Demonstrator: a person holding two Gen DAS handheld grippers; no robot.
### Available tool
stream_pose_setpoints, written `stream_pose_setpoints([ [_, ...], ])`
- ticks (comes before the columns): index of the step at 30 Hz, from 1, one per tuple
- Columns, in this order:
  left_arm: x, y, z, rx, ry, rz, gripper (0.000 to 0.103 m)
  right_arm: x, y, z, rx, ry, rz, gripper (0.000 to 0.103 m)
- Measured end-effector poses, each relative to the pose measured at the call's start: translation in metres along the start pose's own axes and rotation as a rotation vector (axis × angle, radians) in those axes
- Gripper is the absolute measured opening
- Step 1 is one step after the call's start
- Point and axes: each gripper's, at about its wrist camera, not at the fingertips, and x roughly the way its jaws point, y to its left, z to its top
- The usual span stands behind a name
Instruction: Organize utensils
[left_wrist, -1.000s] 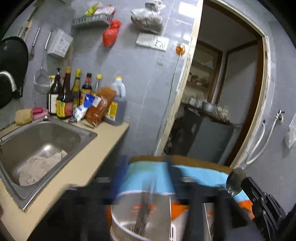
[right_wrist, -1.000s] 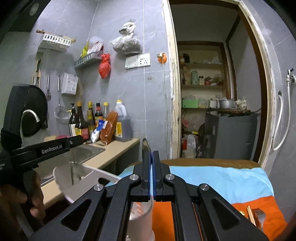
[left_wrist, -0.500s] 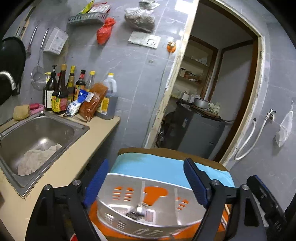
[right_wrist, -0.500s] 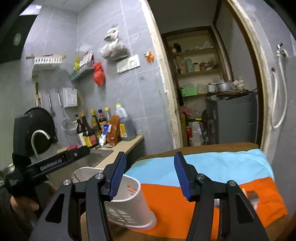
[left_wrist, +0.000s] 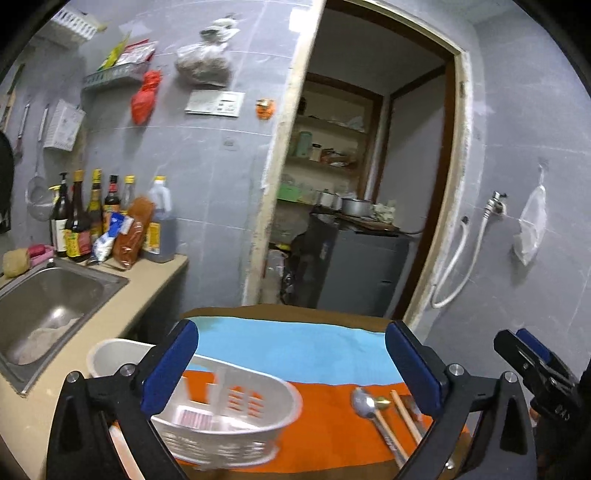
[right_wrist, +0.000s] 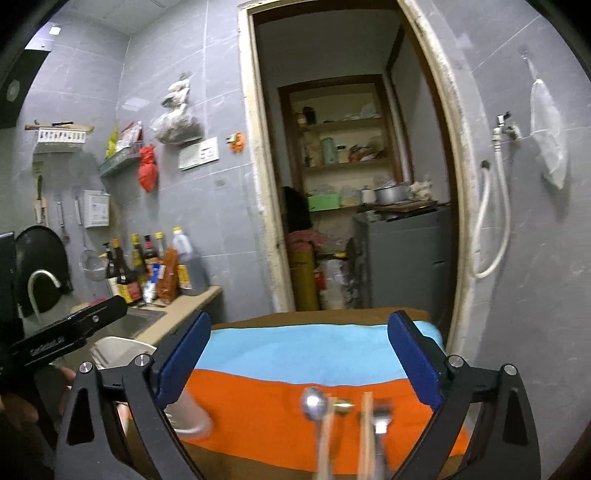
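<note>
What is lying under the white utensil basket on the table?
The white utensil basket rests on the orange cloth, which borders a blue cloth behind it. The spot right beneath the basket is covered, so anything there cannot be seen.

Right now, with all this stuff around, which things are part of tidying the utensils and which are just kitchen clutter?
Part of the job:
- white utensil basket
- spoon
- chopsticks
- fork
- left gripper and right gripper, both open and empty

Just lying about:
- sauce bottles
- sink
- red bag
- hose
</note>
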Motion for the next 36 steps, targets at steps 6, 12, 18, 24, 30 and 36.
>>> stream_pose_setpoints([
  [6,0.01,-0.053,-0.018,0.062,0.006,-0.03,0.102,-0.006,-0.051,0.003,-0.004,0.025,-0.065,0.098],
  [12,0.037,-0.091,-0.045,0.083,0.101,-0.046,0.102,0.014,-0.106,-0.007,0.017,0.119,-0.08,0.098],
  [18,0.079,-0.11,-0.075,0.101,0.22,-0.046,0.102,0.06,-0.15,-0.042,0.078,0.285,-0.02,0.097],
  [24,0.124,-0.103,-0.1,0.078,0.332,-0.01,0.09,0.105,-0.164,-0.082,0.137,0.422,0.088,0.078],
  [30,0.162,-0.089,-0.113,0.011,0.465,-0.039,0.071,0.145,-0.157,-0.119,0.173,0.553,0.188,0.054],
  [36,0.197,-0.077,-0.121,-0.042,0.571,-0.074,0.05,0.17,-0.145,-0.145,0.187,0.659,0.248,0.038],
])
